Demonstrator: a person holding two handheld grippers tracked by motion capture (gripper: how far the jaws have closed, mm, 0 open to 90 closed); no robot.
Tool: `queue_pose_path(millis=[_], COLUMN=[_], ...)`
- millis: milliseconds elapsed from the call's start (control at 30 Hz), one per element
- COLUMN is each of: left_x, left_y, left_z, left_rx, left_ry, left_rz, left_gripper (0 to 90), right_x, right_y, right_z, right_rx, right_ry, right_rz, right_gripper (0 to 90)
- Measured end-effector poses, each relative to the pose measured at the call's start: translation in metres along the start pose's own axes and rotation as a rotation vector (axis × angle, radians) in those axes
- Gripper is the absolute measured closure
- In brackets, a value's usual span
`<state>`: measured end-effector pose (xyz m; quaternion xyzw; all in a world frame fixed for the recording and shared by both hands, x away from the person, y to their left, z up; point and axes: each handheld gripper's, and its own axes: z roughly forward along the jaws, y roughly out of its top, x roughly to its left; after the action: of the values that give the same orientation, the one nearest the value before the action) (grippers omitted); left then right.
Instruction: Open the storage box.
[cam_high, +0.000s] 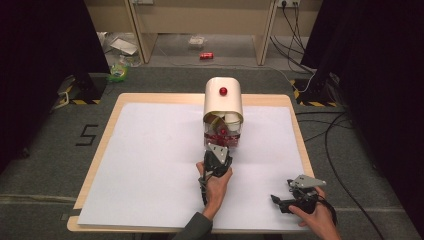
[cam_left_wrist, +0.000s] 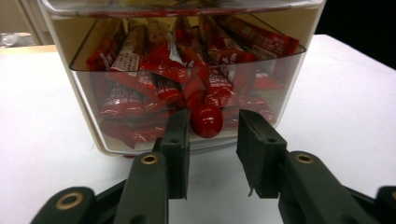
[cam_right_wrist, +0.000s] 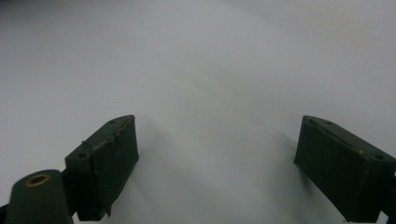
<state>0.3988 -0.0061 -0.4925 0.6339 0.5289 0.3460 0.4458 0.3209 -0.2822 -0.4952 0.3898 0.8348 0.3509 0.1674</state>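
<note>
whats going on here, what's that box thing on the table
A person works at a white-covered table with a gripper in each hand. The left gripper is up against the front of a cream container with a clear drawer full of red snack packets. Its jaws stand apart on either side of the drawer's red knob, not pinching it. The right gripper rests open over bare table.

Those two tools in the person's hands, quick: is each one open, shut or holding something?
Left tool: open, pads either side of the container's red knob, not pressing it.
Right tool: wide open over the white sheet, holding nothing.
</note>
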Motion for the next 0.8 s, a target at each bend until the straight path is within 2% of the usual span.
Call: queue_pose_path(millis=[33, 67, 233, 300, 333, 467, 567, 633, 800], left_x=[0.0, -0.0025, -0.0034, -0.004, -0.0065, -0.0046, -0.0024, -0.0014, -0.0018], left_y=[0.0, 0.0001, 0.0001, 0.0002, 0.0, 0.0001, -0.0004, -0.0006, -0.003], left_z=[0.0, 0.0004, 0.0009, 0.0009, 0.0012, 0.0005, -0.0017, -0.0044, -0.0086], left_rx=[0.0, 0.002, -0.003, -0.001, -0.003, 0.002, 0.008, 0.014, 0.009], left_ry=[0.0, 0.025, 0.052, 0.057, 0.074, 0.061, 0.047, 0.036, 0.029], left_rz=[0.0, 0.015, 0.003, 0.011, 0.026, 0.019, 0.033, 0.021, 0.03], left_gripper=[64.7, 65.4, 72.6, 73.2, 73.3, 73.5, 73.5, 73.5, 73.4], right_x=[0.0, 0.0, 0.0001, 0.0, 0.0001, 0.0001, 0.0001, 0.0001, 0.0001], right_y=[0.0, 0.0, 0.0, 0.0001, 0.0, 0.0, -0.0001, 0.0, 0.0], right_z=[0.0, 0.0, 0.0, 0.0001, 0.0, 0.0, 0.0001, 0.0, 0.0], right_rx=[0.0, 0.0, 0.0, -0.001, 0.0, -0.001, 0.0, 0.0, 0.0], right_ry=[0.0, 0.0, -0.001, -0.001, -0.001, -0.001, -0.001, 0.0, -0.001], right_rz=[0.0, 0.0, -0.001, -0.003, -0.001, -0.001, -0.001, 0.0, 0.0], right_gripper=[13.4, 13.4, 13.4, 13.4, 13.4, 13.4, 13.3, 13.4, 13.3])
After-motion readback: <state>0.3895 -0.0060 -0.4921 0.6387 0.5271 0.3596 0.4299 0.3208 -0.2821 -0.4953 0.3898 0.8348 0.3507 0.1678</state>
